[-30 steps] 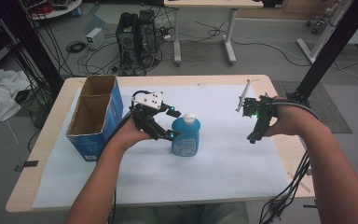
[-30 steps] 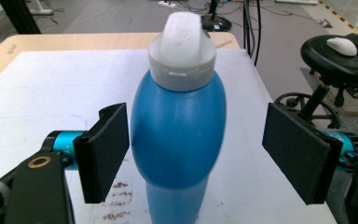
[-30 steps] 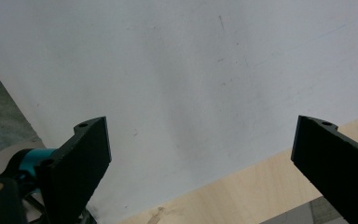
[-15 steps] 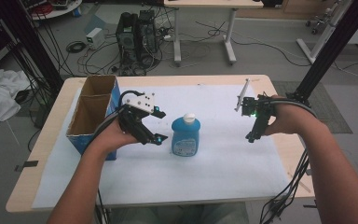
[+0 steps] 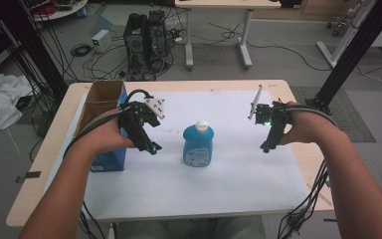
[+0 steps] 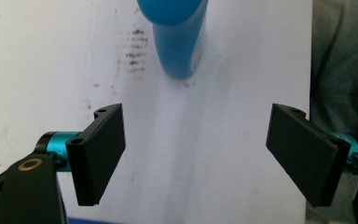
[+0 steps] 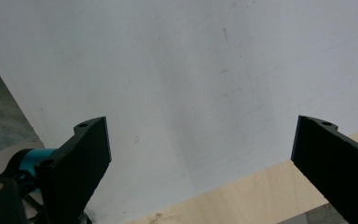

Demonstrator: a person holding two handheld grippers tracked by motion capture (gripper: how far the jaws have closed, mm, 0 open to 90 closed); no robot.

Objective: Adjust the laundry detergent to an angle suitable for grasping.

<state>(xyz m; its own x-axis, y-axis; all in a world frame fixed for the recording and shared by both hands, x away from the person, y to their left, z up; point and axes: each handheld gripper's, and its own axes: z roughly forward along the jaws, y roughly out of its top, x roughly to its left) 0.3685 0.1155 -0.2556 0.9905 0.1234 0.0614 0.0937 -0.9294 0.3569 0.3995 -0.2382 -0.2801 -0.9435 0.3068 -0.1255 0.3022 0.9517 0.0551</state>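
Two hand-held grippers, left (image 5: 148, 142) and right (image 5: 267, 142), hang wide and empty. Between them the blue bottle (image 5: 197, 145) stands upright mid-tabletop (image 5: 189, 85). If I swing my left one carelessly, I judge it could topple the bottle.

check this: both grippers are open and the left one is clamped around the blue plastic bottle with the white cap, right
Not quite. The left gripper is open but holds nothing; the blue plastic bottle with the white cap stands apart from it on the white sheet, as the left gripper view shows. The right gripper is open.

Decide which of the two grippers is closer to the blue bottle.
The left gripper: it hangs just beside the blue bottle, between it and the cardboard box, while the right gripper sits farther off across bare white sheet.
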